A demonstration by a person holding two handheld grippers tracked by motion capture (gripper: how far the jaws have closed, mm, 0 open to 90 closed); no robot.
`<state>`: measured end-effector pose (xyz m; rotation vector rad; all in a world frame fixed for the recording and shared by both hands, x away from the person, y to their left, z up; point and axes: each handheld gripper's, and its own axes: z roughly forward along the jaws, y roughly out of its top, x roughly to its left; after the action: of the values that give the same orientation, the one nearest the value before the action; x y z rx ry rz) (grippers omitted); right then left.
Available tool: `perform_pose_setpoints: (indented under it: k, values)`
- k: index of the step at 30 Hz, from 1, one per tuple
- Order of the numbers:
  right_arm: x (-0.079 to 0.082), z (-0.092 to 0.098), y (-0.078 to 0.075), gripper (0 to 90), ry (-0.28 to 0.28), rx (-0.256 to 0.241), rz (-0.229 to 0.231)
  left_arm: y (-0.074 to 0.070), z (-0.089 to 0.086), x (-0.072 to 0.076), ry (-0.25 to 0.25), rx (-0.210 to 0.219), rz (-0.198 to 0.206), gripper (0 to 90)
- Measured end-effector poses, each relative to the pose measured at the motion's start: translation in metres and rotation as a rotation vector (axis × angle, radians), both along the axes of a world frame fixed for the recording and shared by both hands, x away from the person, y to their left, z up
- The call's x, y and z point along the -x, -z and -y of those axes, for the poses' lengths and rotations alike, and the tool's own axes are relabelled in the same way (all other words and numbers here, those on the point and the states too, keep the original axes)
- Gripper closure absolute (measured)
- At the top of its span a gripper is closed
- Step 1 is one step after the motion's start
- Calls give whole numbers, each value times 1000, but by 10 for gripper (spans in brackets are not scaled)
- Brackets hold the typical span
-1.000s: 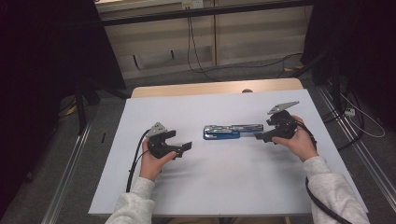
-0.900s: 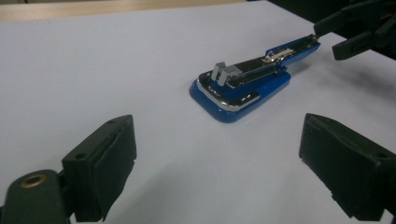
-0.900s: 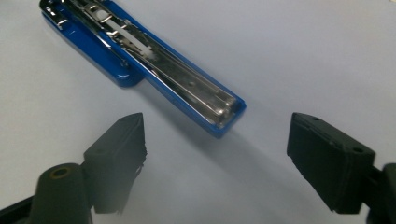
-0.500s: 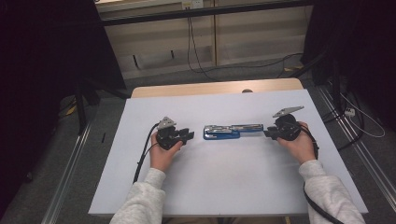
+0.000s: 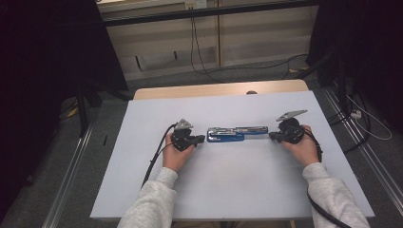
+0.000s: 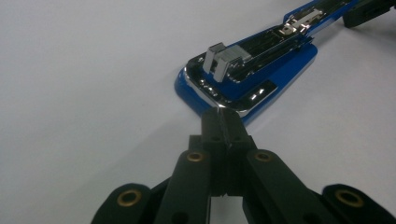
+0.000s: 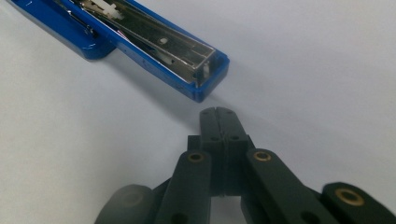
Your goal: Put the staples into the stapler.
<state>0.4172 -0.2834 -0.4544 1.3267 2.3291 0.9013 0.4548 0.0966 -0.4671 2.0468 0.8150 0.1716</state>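
A blue stapler [image 5: 236,134] lies swung fully open and flat on the white table [image 5: 228,190], its metal channels facing up. My left gripper [image 5: 202,138] is shut with nothing in it; its tip touches the rim of the stapler's wide base [image 6: 247,74], just above my left gripper [image 6: 223,113] in its own view. My right gripper [image 5: 272,135] is also shut and empty, its tip a small gap from the narrow end of the stapler's arm [image 7: 187,60], which lies beyond my right gripper [image 7: 215,112] there.
The white table has a wooden strip [image 5: 218,89] along its far edge. Cables [image 5: 204,52] run over the floor behind it, and metal rails [image 5: 71,180] flank both sides. Bare table lies in front of the stapler.
Both grippers have moved inward toward the stapler's ends. The left one went up and right to the base; the right one came left to the arm's tip. The stapler has not moved.
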Motion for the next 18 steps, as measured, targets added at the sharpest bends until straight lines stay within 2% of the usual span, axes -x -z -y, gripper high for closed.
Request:
perform_pose_setpoints:
  k: [3,6,12,18]
  values:
    - [-2,-3,0,900,-1,12,5,1,6,-2,9,-38,-10,900]
    - [-3,-5,0,900,-7,16,10,1,9,-4,25,-62,-2,900]
    - [-4,-7,0,900,-7,18,15,2,10,-5,13,-53,-9,900]
    - [-4,-8,0,900,-15,16,22,2,10,-5,13,-65,-2,900]
